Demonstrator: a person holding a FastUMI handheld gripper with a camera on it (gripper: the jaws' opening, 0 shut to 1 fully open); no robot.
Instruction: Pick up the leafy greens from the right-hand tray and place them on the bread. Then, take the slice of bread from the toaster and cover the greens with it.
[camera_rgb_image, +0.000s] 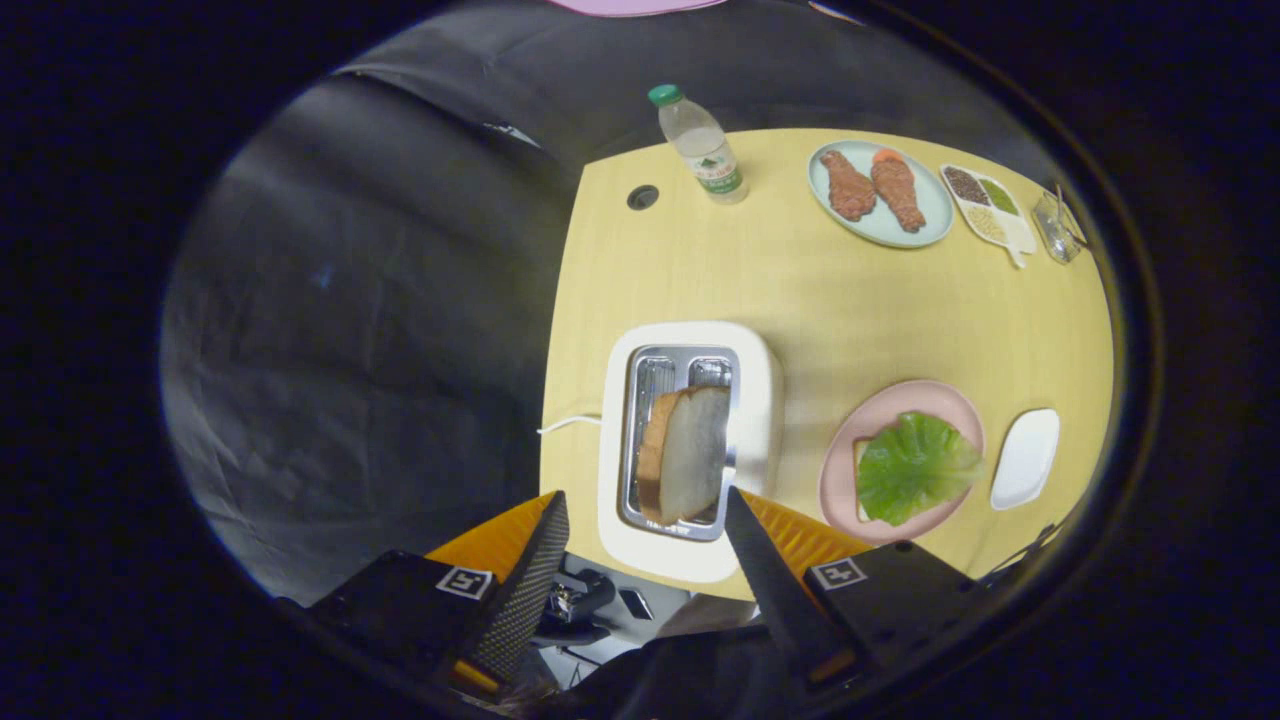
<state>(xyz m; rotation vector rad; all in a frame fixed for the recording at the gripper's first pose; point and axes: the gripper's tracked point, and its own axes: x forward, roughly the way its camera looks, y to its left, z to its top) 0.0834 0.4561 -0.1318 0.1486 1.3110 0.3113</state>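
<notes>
Bread slice (688, 452) (in toaster (690, 445)) between parted fingers (535, 560)

I am counting one toaster (690, 440) with two slots and one slice of bread (690, 455) standing in it. I am seeing one pink plate (850, 450) carrying one lettuce leaf (915, 465). One white tray (1025, 458) is lying beside it. One blue plate (925, 215) is holding two pieces of meat (872, 187). One water bottle (700, 145), one divided dish (1020, 235) and one glass (1055, 228) are standing farther off. My gripper (640, 520) is showing two fingers, spread apart.
</notes>
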